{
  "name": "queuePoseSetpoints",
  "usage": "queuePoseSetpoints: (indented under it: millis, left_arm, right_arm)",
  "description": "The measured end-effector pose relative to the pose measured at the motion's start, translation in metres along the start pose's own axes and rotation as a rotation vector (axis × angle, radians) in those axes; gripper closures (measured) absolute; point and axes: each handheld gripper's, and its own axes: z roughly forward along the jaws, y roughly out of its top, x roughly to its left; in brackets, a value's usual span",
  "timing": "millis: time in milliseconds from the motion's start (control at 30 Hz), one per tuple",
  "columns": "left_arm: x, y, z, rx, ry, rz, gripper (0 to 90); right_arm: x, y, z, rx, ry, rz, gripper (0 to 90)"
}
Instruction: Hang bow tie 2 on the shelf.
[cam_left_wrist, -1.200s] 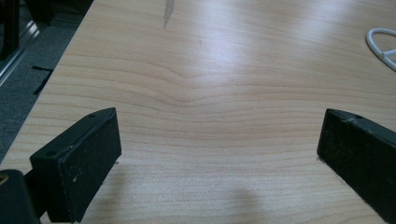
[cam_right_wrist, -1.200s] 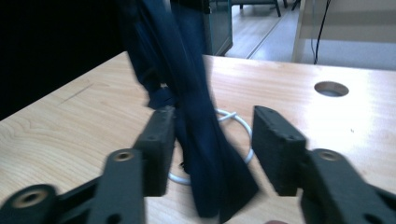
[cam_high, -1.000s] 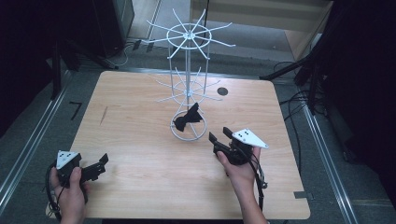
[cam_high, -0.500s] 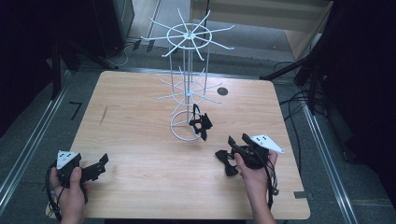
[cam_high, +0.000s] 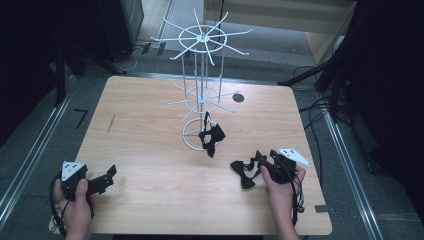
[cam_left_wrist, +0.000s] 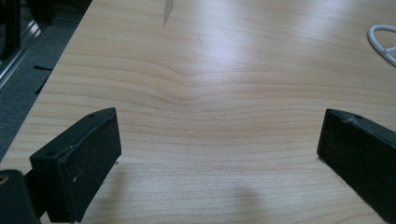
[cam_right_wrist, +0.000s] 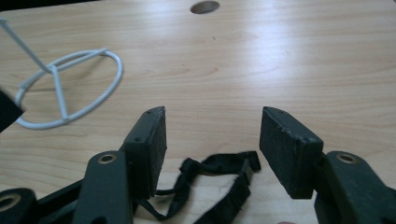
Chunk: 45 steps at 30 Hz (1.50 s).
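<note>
A black fabric bow tie with a thin strap (cam_high: 244, 173) lies flat on the pale wood tabletop (cam_high: 150, 125), at about five o'clock from the white wire display rack (cam_high: 202, 90). In the right gripper view its strap (cam_right_wrist: 219, 175) sits loose between and just below the jaws, so the right claw (cam_high: 255, 162) stands about half open with nothing pinched; it looks placed either to let go or to take hold. A second black bow tie (cam_high: 211, 137) hangs by its strap from the rack, down by the ring base, suggesting the rack is where such ties belong. At eight o'clock, well apart, the left claw (cam_high: 107, 177) rests wide open and empty, likely waiting.
</note>
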Motion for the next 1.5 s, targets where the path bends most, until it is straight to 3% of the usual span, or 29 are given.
queuePoseSetpoints:
  millis: [167, 433, 733, 1000, 1167, 1367, 1500]
  left_arm:
    - [0.001, 0.0, 0.0, 0.003, -0.005, -0.008, 0.0]
    - [0.001, 0.0, 0.0, 0.0, -0.001, -0.008, 0.0]
    - [0.001, 0.0, 0.0, 0.004, -0.004, -0.003, 0.0]
    - [0.001, 0.0, 0.0, 0.0, -0.005, -0.008, 0.0]
    - [0.001, 0.0, 0.0, 0.002, -0.003, -0.005, 0.0]
    - [0.0, 0.0, 0.0, 0.001, -0.002, -0.004, 0.0]
    - [0.0, 0.0, 0.0, 0.001, -0.002, -0.003, 0.0]
  right_arm:
    - [-0.007, -0.008, 0.005, 0.052, -0.037, 0.02, 43.9]
    - [-0.013, -0.019, 0.008, 0.111, -0.046, 0.041, 63.6]
    - [-0.014, -0.025, 0.01, 0.141, -0.039, 0.003, 87.1]
    - [-0.012, -0.025, 0.011, 0.148, -0.049, -0.035, 89.7]
    - [-0.01, -0.022, 0.009, 0.122, -0.055, -0.049, 89.8]
    - [-0.005, -0.016, 0.002, 0.061, -0.043, -0.091, 89.8]
    - [0.0, -0.01, -0.005, 0.007, -0.025, -0.09, 89.8]
